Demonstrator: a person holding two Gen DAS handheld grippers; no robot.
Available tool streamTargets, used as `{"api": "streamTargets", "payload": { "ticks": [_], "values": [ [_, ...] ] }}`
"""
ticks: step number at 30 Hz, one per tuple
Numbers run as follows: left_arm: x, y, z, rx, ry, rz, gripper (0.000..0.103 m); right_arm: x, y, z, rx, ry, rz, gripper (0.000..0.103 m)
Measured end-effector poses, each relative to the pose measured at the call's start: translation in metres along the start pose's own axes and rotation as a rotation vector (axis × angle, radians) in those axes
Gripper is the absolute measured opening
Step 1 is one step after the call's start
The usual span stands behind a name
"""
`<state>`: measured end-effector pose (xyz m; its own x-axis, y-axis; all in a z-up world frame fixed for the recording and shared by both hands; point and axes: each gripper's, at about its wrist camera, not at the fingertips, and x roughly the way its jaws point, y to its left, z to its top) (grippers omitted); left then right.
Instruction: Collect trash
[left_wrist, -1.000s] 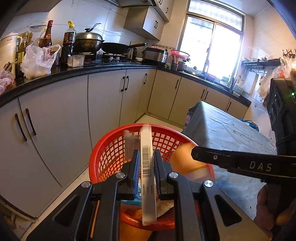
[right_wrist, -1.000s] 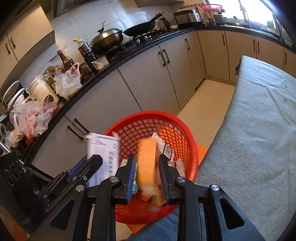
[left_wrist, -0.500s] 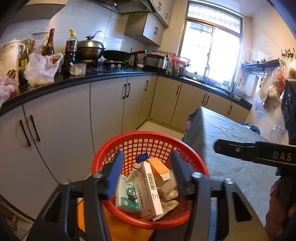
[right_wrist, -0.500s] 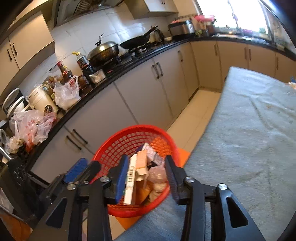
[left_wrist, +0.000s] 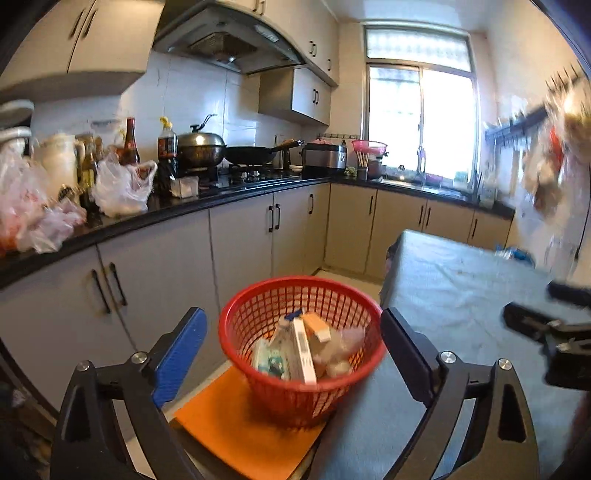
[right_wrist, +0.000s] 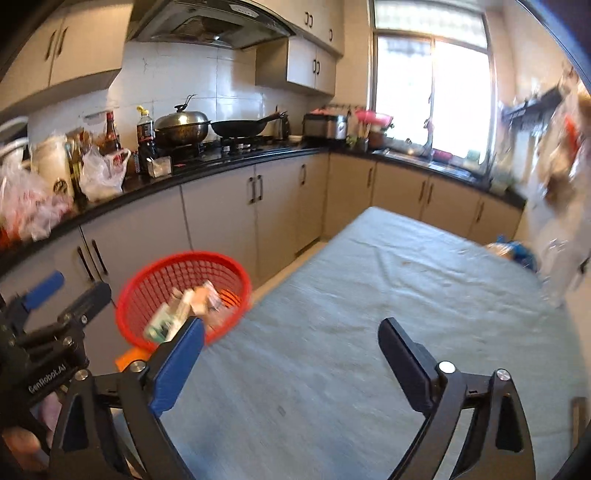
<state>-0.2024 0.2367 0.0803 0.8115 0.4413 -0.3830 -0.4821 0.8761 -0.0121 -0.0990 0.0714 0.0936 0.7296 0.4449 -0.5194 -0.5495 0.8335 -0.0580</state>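
Note:
A red mesh basket (left_wrist: 258, 314) stands on an orange stool (left_wrist: 236, 424) beside the table; it also shows in the right wrist view (right_wrist: 155, 280). Inside lie a white box with a barcode (left_wrist: 301, 350), an orange box (left_wrist: 316, 326), a green-printed packet (left_wrist: 266, 360) and crumpled plastic. My left gripper (left_wrist: 293, 354) is open and empty, above and behind the basket. My right gripper (right_wrist: 290, 363) is open and empty over the grey tablecloth (right_wrist: 369, 295). The right gripper's tip shows at the right edge of the left wrist view (left_wrist: 546, 325).
Grey cabinets (left_wrist: 240, 243) under a black counter (left_wrist: 184, 206) run along the left and back. Plastic bags (left_wrist: 122, 188), bottles, a wok and a pan stand on it. A window (left_wrist: 421, 122) is at the back. Bags hang on the right wall (right_wrist: 561, 166).
Both grippers opened and dropped the white box and the orange box into the basket. Both then pulled back and up; the right one swung over the table.

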Motion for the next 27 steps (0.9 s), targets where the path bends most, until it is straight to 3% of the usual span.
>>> {"api": "streamTargets", "payload": {
  "ticks": [10, 27],
  "values": [
    [-0.027, -0.033, -0.029, 0.089, 0.068, -0.016, 0.096, -0.063, -0.007, -0.051, -0.027, -0.018, -0.086, 0.103],
    [-0.026, -0.029, -0.037, 0.099, 0.104, 0.015, 0.096, -0.058, -0.005, -0.064, -0.018, 0.035, -0.077, 0.103]
  ]
}}
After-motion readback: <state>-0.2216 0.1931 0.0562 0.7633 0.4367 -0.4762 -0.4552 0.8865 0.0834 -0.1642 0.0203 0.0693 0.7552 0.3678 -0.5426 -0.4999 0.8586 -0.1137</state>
